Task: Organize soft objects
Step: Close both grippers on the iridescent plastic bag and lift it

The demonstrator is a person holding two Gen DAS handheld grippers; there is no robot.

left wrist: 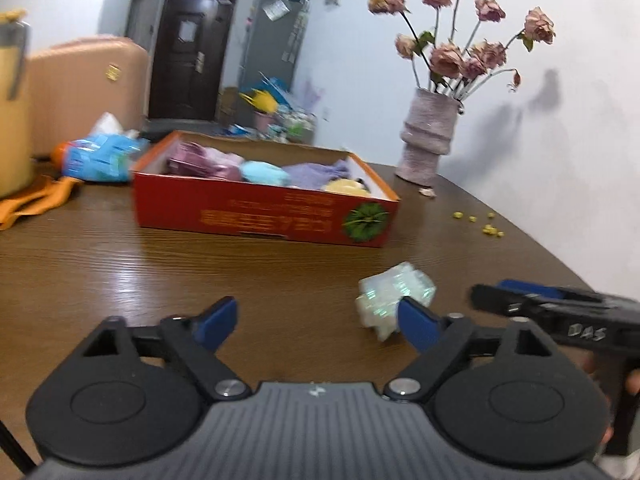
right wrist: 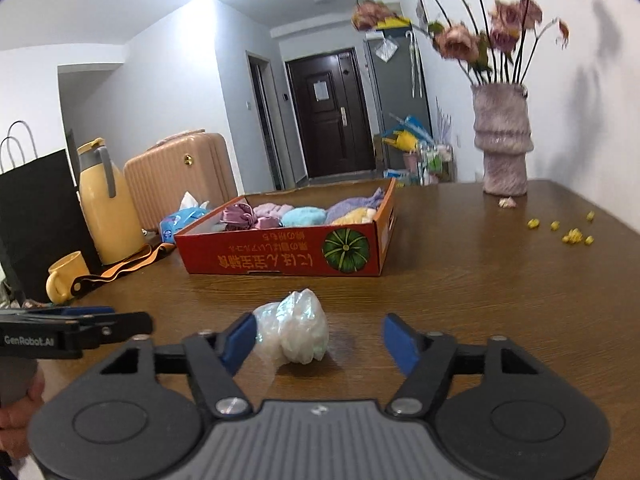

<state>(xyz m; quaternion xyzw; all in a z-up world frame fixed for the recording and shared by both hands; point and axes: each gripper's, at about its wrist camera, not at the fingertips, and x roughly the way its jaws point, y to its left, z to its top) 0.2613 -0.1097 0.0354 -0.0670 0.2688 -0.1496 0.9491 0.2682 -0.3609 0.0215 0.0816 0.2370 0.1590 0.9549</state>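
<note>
A crumpled white iridescent soft bundle point(right wrist: 296, 326) lies on the brown wooden table point(right wrist: 460, 280), a little in front of the red cardboard box point(right wrist: 280, 256). My right gripper point(right wrist: 320, 338) is open around the bundle. The bundle rests beside the left blue pad point(right wrist: 240, 338) and well clear of the right one. My left gripper point(left wrist: 318, 320) is open with nothing between its fingers. In its view the bundle point(left wrist: 394, 298) sits just beyond its right finger. The box point(left wrist: 264, 216) holds several soft items in purple, light blue, lavender and yellow.
A pink vase point(right wrist: 502, 140) of dried roses stands at the back right, with yellow crumbs point(right wrist: 572, 236) near it. Left of the box are a yellow jug point(right wrist: 104, 208), a yellow mug point(right wrist: 64, 276), an orange strap point(right wrist: 128, 264), a blue tissue pack point(left wrist: 104, 156) and a black bag point(right wrist: 32, 208).
</note>
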